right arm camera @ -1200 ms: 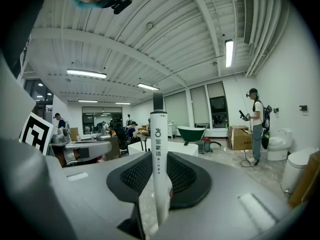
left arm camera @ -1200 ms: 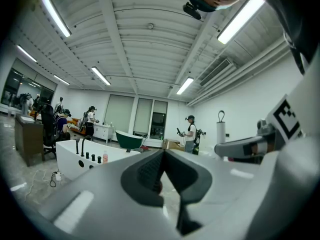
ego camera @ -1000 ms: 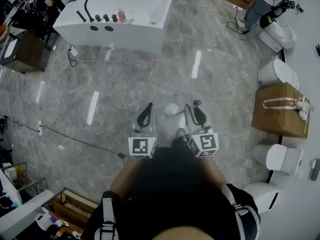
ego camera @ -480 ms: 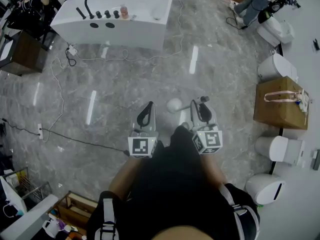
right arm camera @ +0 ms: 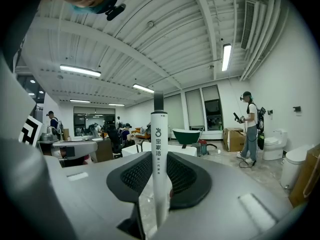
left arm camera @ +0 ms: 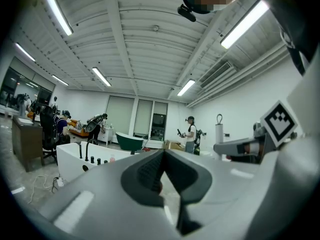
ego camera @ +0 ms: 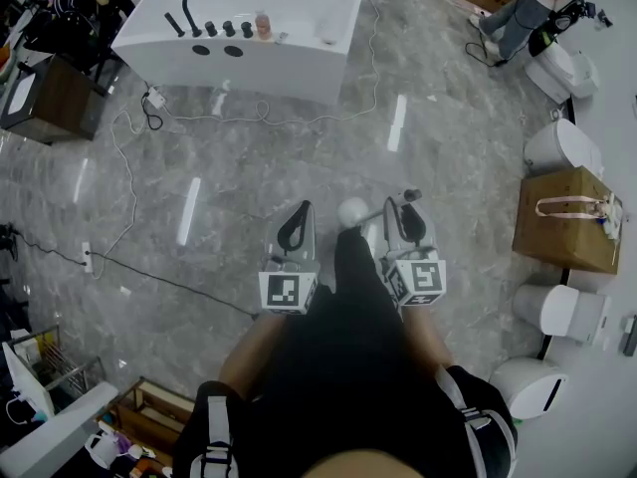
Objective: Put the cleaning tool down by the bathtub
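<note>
The white bathtub (ego camera: 289, 63) stands far ahead at the top of the head view, with a black tap and small bottles on its rim. My right gripper (ego camera: 398, 210) is shut on the cleaning tool (ego camera: 351, 211), whose round white head sticks out to the left. In the right gripper view its white handle (right arm camera: 159, 144) stands upright between the jaws. My left gripper (ego camera: 301, 210) is beside it, shut and holding nothing. In the left gripper view the bathtub (left arm camera: 75, 156) lies far off beyond the jaws.
A cable (ego camera: 127, 182) snakes over the grey marble floor left of my path. To the right are a cardboard box (ego camera: 562, 227) and white toilets (ego camera: 555, 147). A person (ego camera: 520, 13) stands at the back right and a wooden cabinet (ego camera: 50, 98) at the left.
The floor has slid under me as I walk toward the bathtub, and my leg has swung forward between the grippers. Both grippers travel along, and the grip on the tool is unchanged.
</note>
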{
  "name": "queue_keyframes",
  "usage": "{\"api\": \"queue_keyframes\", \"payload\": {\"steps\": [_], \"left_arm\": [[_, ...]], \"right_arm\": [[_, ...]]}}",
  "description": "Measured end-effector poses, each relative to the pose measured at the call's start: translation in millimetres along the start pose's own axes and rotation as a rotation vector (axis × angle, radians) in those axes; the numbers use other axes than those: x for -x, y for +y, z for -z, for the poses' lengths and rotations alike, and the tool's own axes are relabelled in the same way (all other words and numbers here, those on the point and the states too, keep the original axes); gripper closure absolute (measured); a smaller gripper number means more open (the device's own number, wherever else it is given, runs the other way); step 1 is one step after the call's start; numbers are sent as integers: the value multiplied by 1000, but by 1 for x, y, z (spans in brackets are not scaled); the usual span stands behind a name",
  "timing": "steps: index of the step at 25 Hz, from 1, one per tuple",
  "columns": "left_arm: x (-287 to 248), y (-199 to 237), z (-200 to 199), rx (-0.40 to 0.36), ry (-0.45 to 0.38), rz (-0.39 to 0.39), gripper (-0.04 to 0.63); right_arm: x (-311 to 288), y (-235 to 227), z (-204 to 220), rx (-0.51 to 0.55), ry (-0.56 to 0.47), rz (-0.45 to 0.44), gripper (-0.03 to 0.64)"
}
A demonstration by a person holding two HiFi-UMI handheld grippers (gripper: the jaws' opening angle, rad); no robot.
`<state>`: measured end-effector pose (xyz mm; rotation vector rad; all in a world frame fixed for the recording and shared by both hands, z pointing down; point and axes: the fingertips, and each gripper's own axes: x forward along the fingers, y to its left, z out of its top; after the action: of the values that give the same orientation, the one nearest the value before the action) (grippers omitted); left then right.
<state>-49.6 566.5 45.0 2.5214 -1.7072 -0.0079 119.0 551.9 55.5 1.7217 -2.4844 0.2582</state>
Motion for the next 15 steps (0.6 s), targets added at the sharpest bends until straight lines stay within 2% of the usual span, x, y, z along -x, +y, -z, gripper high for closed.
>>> {"api": "queue_keyframes", "payload": {"steps": [6, 15], "left_arm": [[-39, 3, 1, 5, 18, -9, 589], [-131, 6, -7, -2, 13, -22, 589]], "right_arm": [[-38, -22, -8, 1, -7, -12, 526], [-109, -72, -24, 5, 6, -44, 526]]}}
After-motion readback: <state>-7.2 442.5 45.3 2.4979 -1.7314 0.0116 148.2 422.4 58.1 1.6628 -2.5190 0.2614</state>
